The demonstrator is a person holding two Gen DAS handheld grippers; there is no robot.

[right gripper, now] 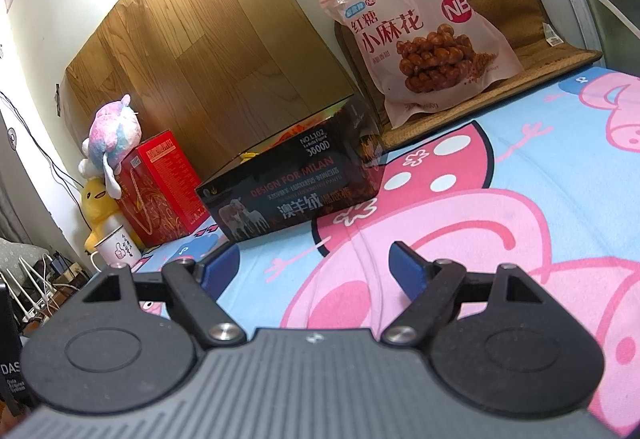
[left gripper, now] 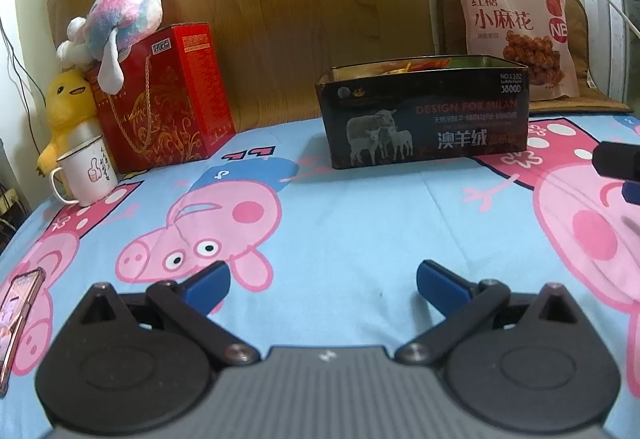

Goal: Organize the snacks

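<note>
We found the dark box (left gripper: pixel 426 115) standing open-topped on the cartoon-pig bedsheet (left gripper: pixel 340 223), toward the sheet's far edge, with bright wrappers just showing above its rim. Behind it and to the right, a pink snack bag (left gripper: pixel 516 23) stood upright at the far right corner, leaning back against a brown woven cushion (right gripper: pixel 516 19), apart from the box. A wooden board (left gripper: pixel 256 11) rose along the far edge behind both.

Our left gripper (left gripper: pixel 322 279) hung low over the near part of the sheet with its blue fingers (left gripper: pixel 210 281) spread wide and nothing between them. Our right gripper (right gripper: pixel 316 269) was likewise spread and empty, above the sheet nearer the right side.

At the far left corner stood a red gift box (left gripper: pixel 168 95) with a pastel plush toy (left gripper: pixel 116 23) on top, a yellow duck plush (left gripper: pixel 68 107) beside it, and a white mug (left gripper: pixel 86 171) in front. A phone (left gripper: pixel 18 319) lay at the near left edge.
</note>
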